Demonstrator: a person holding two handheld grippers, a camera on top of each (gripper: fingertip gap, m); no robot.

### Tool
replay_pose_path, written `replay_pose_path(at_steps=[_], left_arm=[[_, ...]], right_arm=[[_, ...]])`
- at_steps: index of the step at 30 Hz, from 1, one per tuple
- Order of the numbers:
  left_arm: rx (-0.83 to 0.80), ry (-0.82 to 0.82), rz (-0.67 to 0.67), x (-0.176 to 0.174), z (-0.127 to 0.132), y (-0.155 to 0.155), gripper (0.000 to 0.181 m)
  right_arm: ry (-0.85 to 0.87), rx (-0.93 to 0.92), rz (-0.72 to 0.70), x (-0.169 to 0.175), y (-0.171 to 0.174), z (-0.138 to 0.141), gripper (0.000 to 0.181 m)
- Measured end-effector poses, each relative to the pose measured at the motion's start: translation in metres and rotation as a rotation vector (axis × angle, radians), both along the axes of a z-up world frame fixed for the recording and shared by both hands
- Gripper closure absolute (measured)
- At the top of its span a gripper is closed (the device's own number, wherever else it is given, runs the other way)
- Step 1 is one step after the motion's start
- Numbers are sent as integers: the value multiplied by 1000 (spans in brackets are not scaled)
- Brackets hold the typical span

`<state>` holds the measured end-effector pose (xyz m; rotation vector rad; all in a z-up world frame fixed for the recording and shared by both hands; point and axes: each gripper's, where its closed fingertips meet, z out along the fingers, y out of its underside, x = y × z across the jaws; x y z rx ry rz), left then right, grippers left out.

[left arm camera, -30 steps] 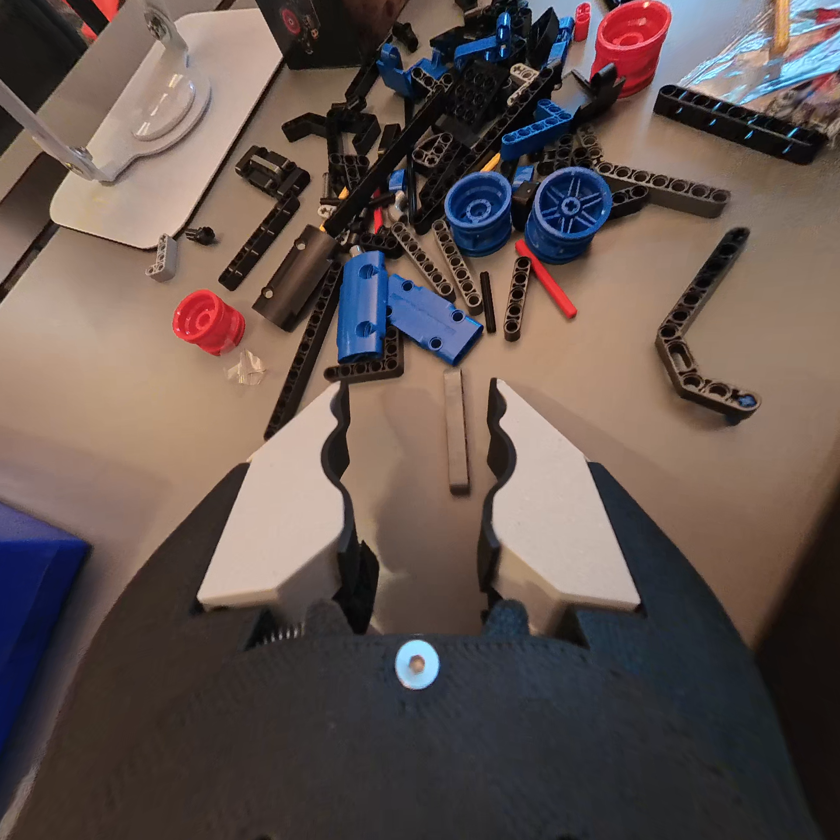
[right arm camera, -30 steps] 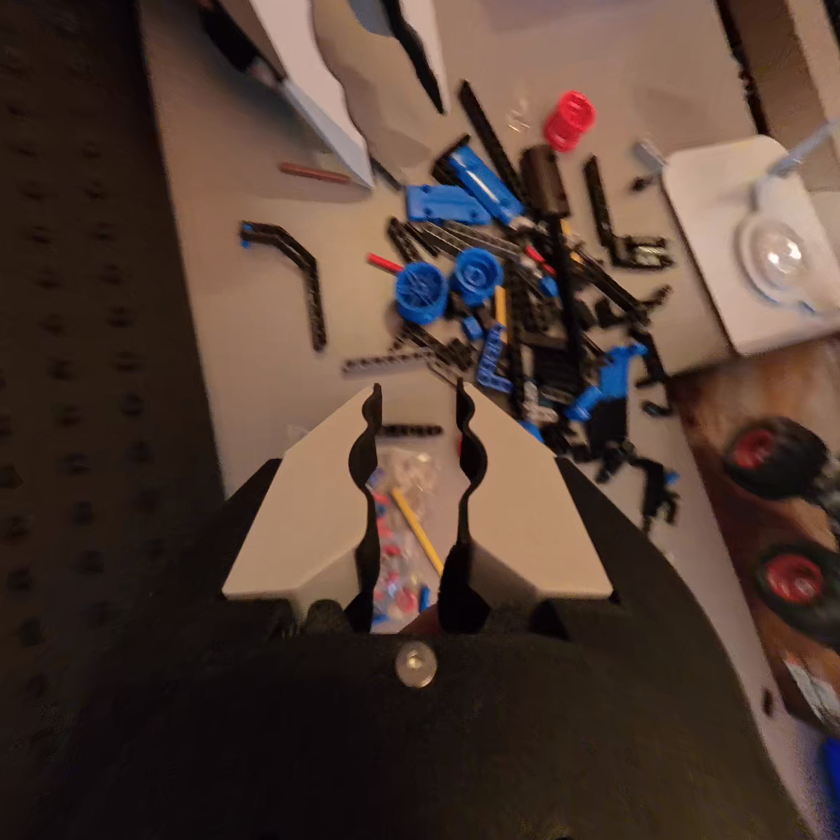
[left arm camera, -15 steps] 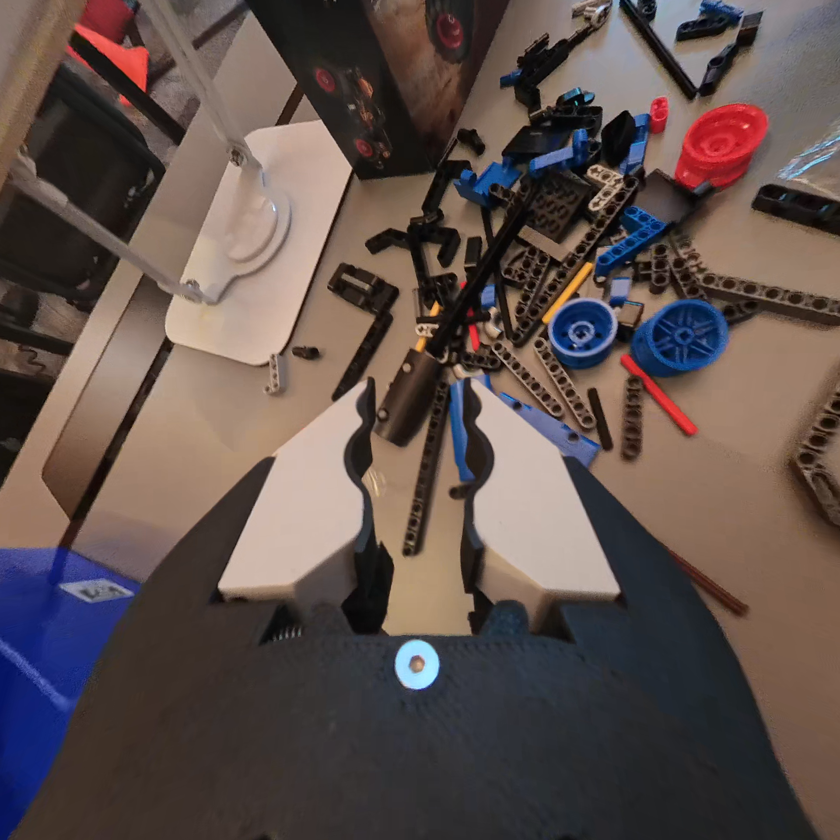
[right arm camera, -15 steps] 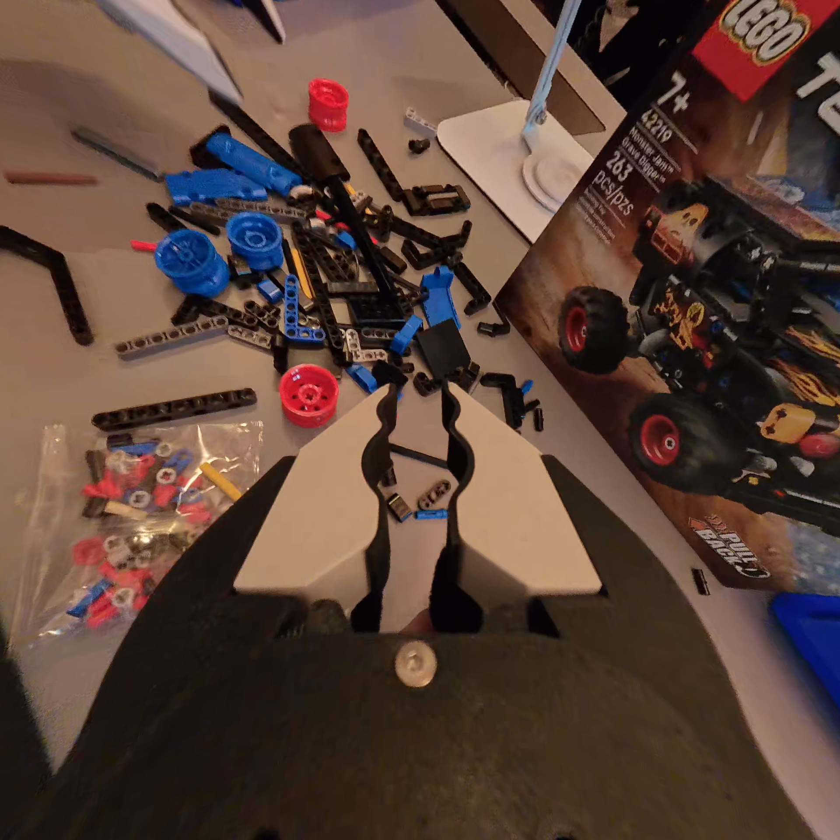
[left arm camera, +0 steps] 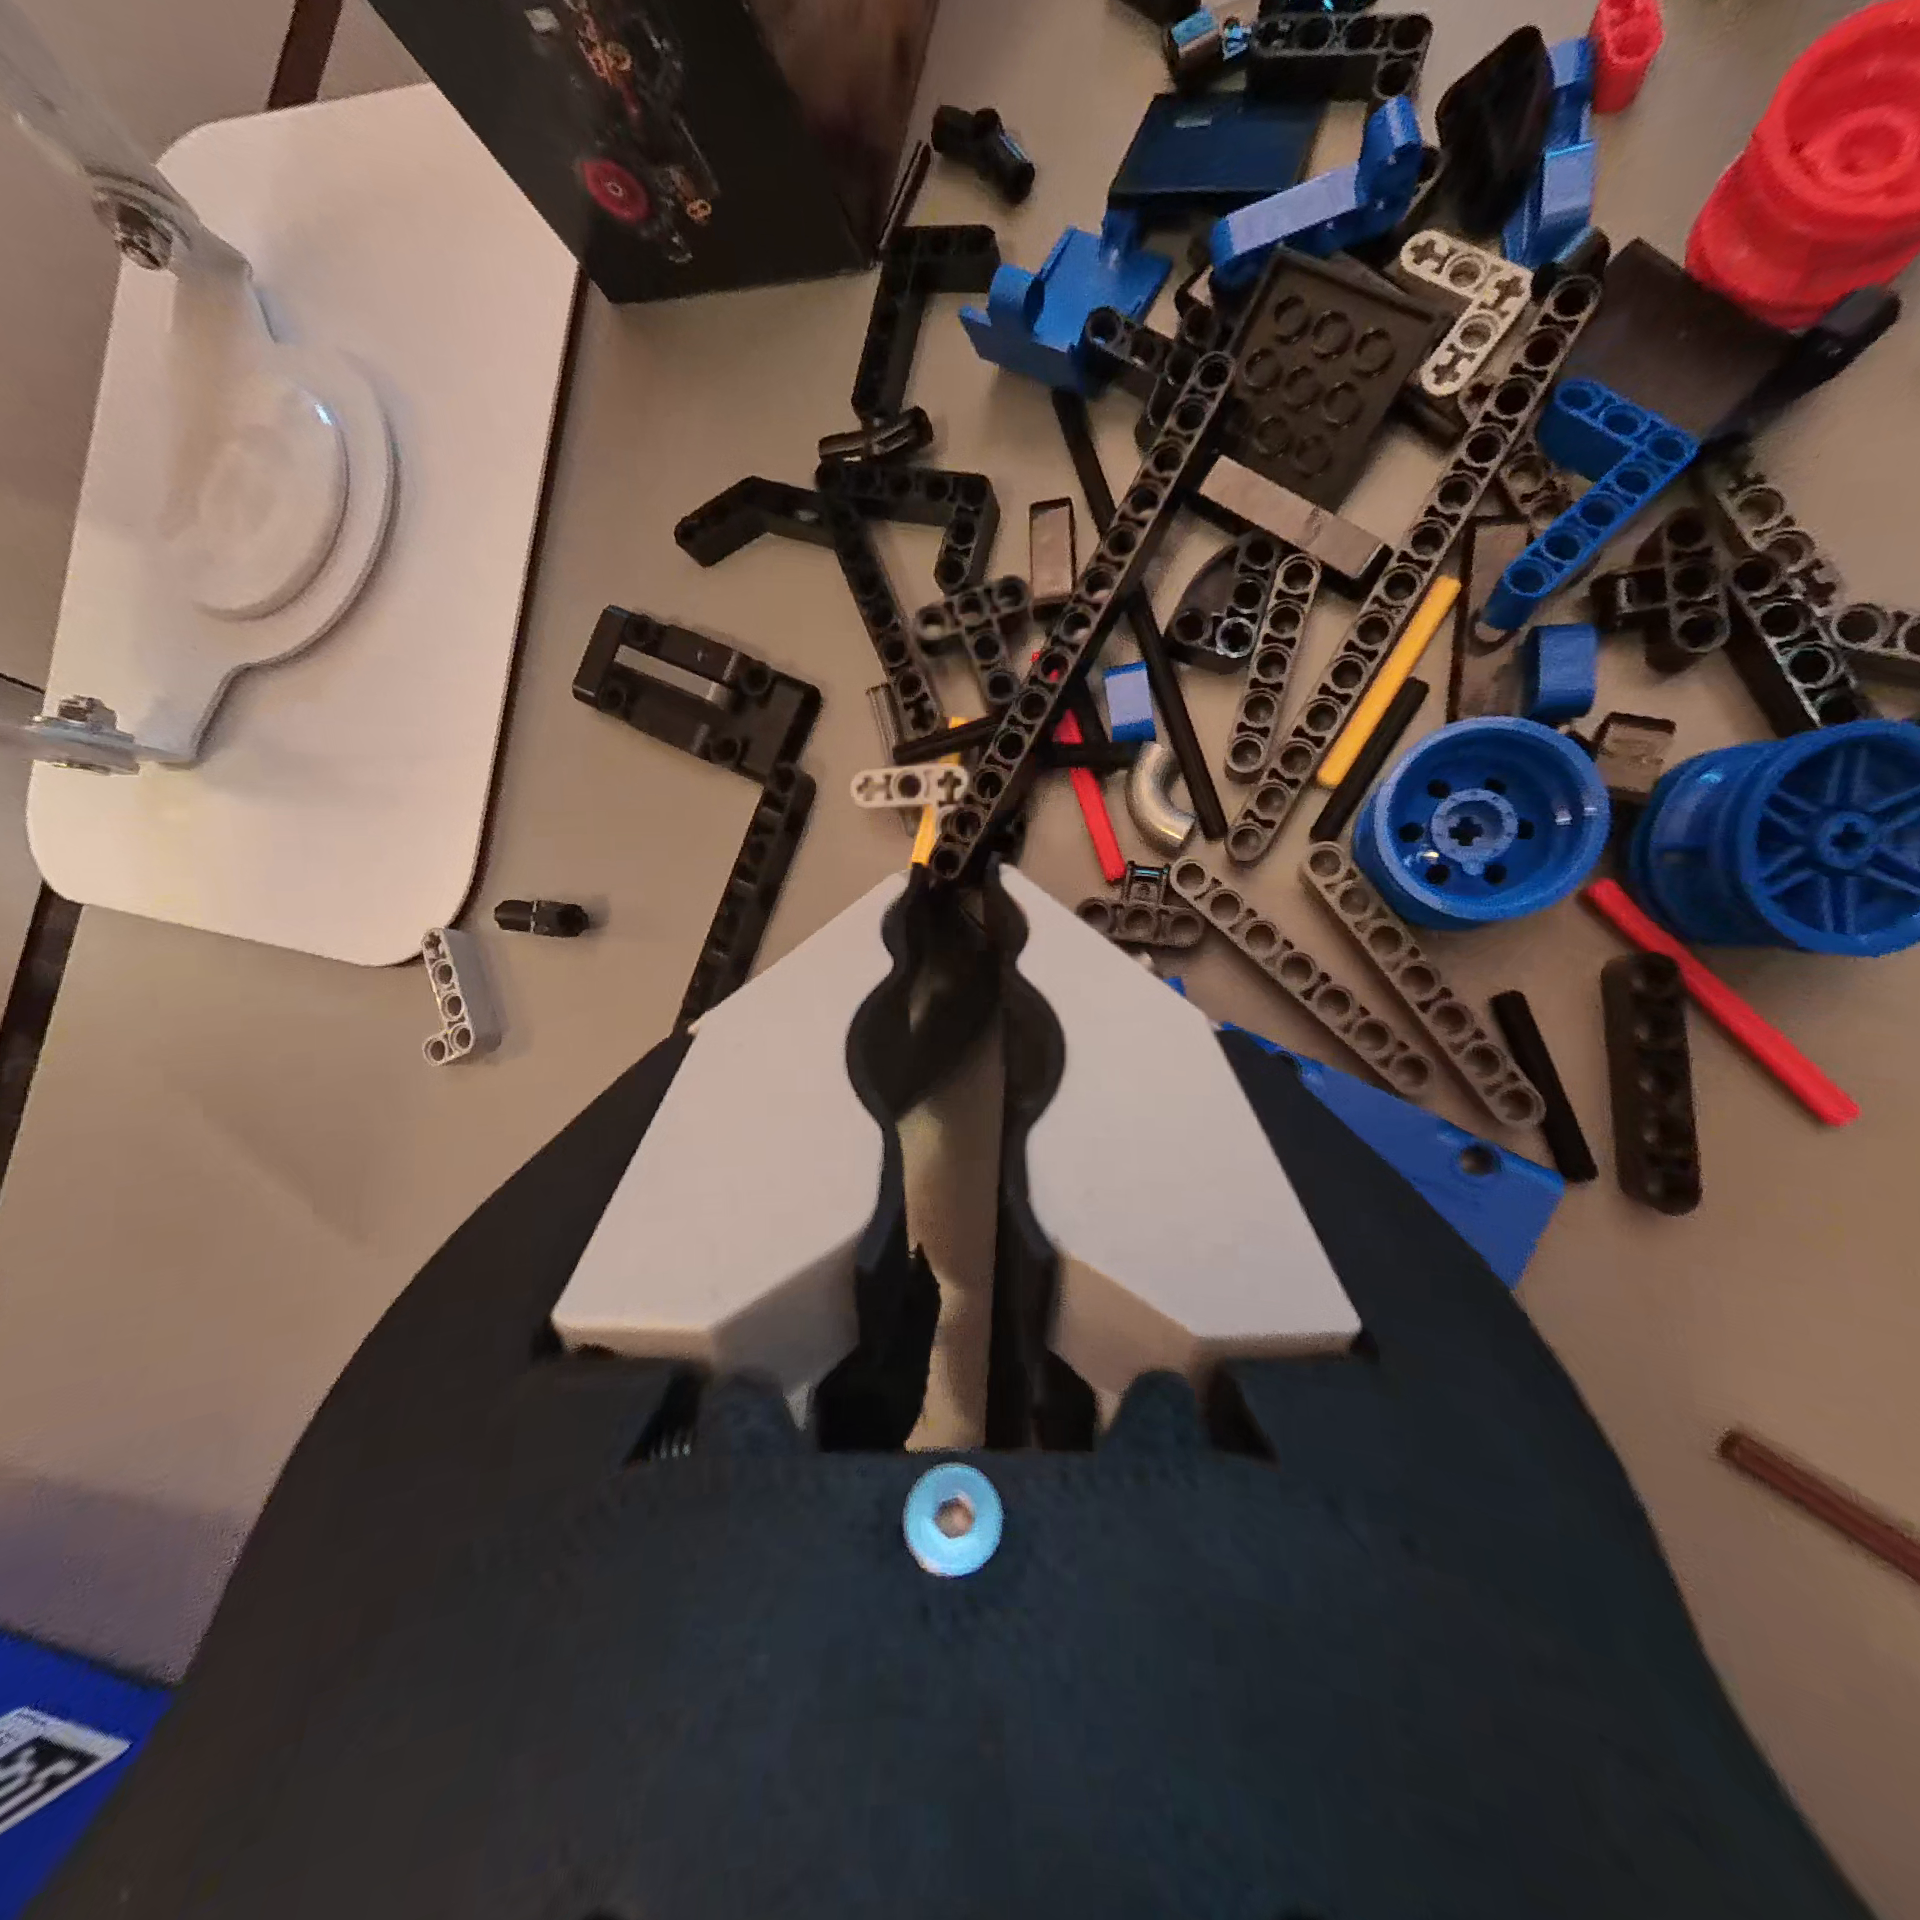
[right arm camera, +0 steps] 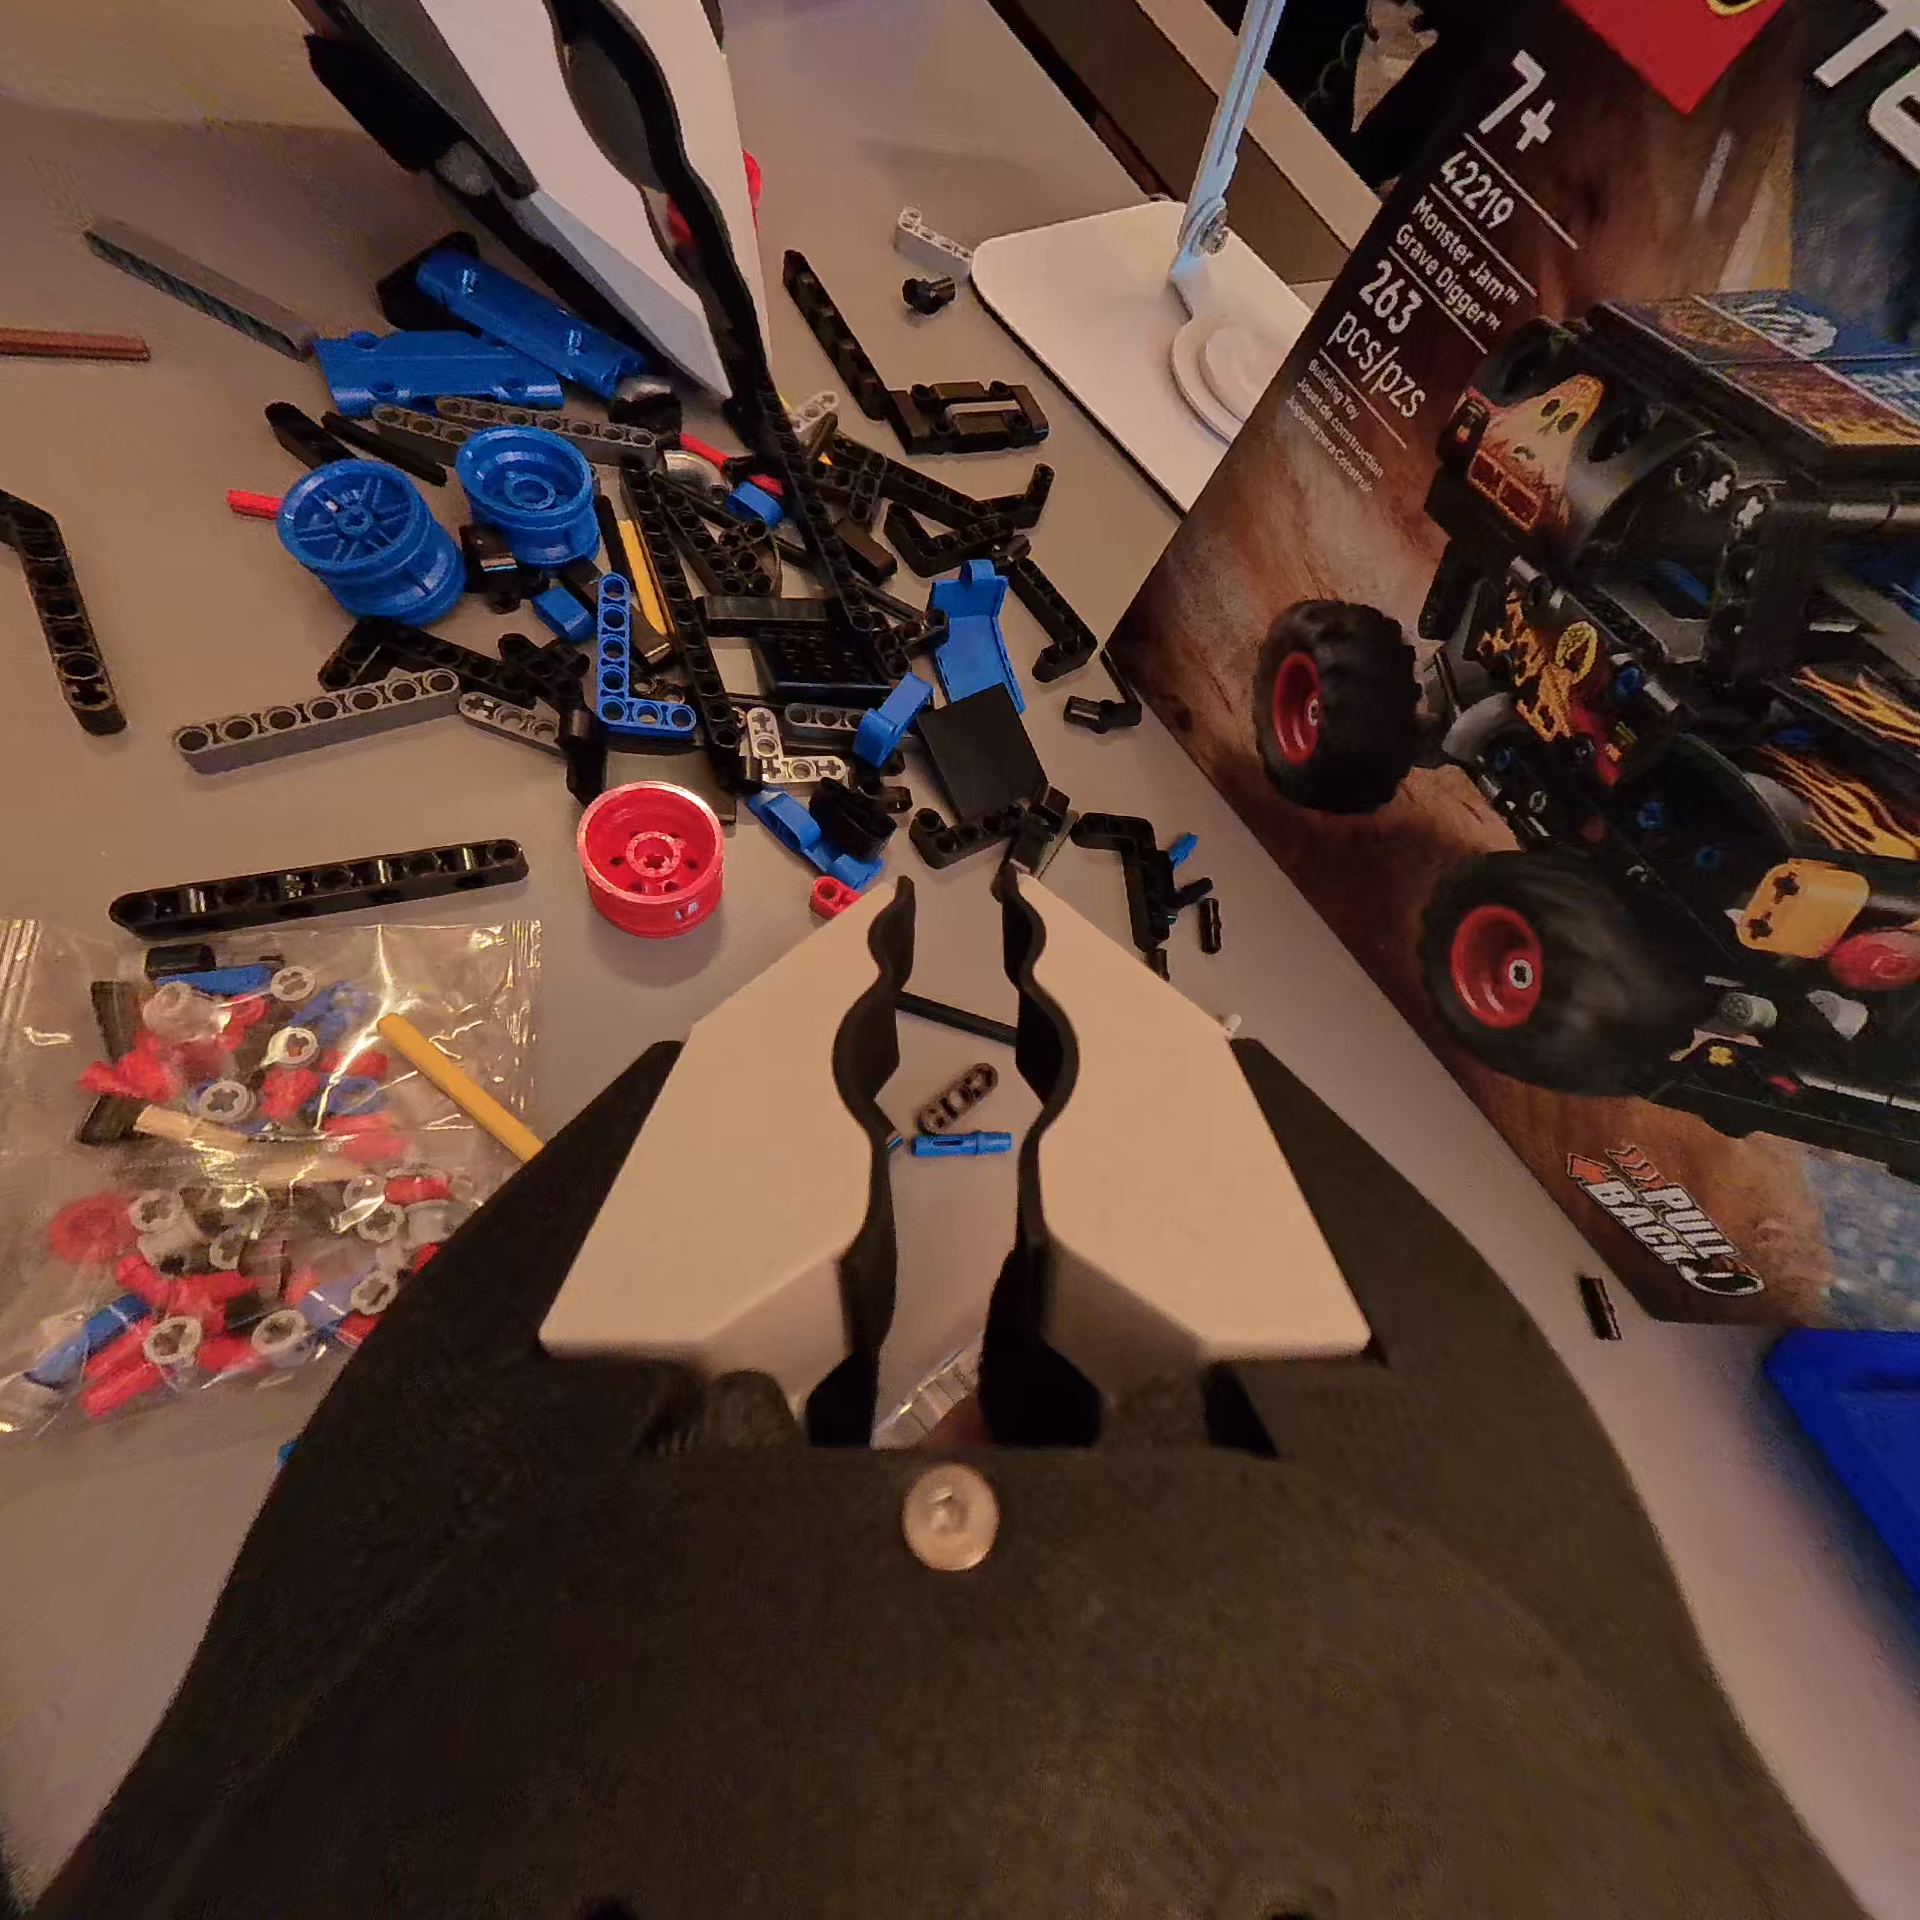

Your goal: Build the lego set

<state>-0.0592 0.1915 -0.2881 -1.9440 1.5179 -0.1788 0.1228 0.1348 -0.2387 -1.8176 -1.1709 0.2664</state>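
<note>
- Comparing with 0.5 s ago: my left gripper (left arm camera: 951,899) has narrowed from a clear gap to tips nearly together, and it now sits closer over the pile, with the near end of the long black beam (left arm camera: 1101,592) between the tips.
- Right wrist view is almost unchanged from 0.5 s ago; same box, same bag, same gap between the fingers.
- Left gripper pose: tilted steeply down at the grey table (left arm camera: 260,1143); from the right wrist view it (right arm camera: 727,343) comes in from the far side, tips low at the pile.
- Left grip state: clamped on the long black beam at its near end, as far as the black pads let me see.
- Beam axis: long axis runs from the tips away and to the right in the left wrist view, far end resting across the black square plate (left arm camera: 1314,390) region; it lies over other pieces.
- Right gripper (right arm camera: 956,894): narrow opening, holding nothing, hovering above the table near the box (right arm camera: 1558,675).
- Between its fingers I see a small blue pin (right arm camera: 961,1143) and a short black link (right arm camera: 956,1096) on the table.
- Bag of small parts (right arm camera: 239,1164) lies to its left, 1 red wheel hub (right arm camera: 649,857) just ahead.
</note>
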Motion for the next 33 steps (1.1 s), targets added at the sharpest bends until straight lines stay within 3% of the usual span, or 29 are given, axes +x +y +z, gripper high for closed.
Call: replay_pose_path(at_steps=[8,12,18,24,30,33], left_arm=[[85,-55,55,0,11,15,171],[48,-67,-11,7,16,-1,169],[-19,-27,-121,20,2,-29,161],[18,16,-52,8,-3,-14,166],[-30,-98,-166,27,11,-37,159],[-49,-63,-250,36,2,-53,159]], right_arm=[[-29,-21,-7,4,2,-11,167],[-35,-25,-7,4,4,-13,167],[-47,-27,3,3,3,-18,167],[-57,-28,-3,8,4,-19,167],[-44,-25,-29,15,7,-16,167],[-40,-25,-37,17,8,-15,167]])
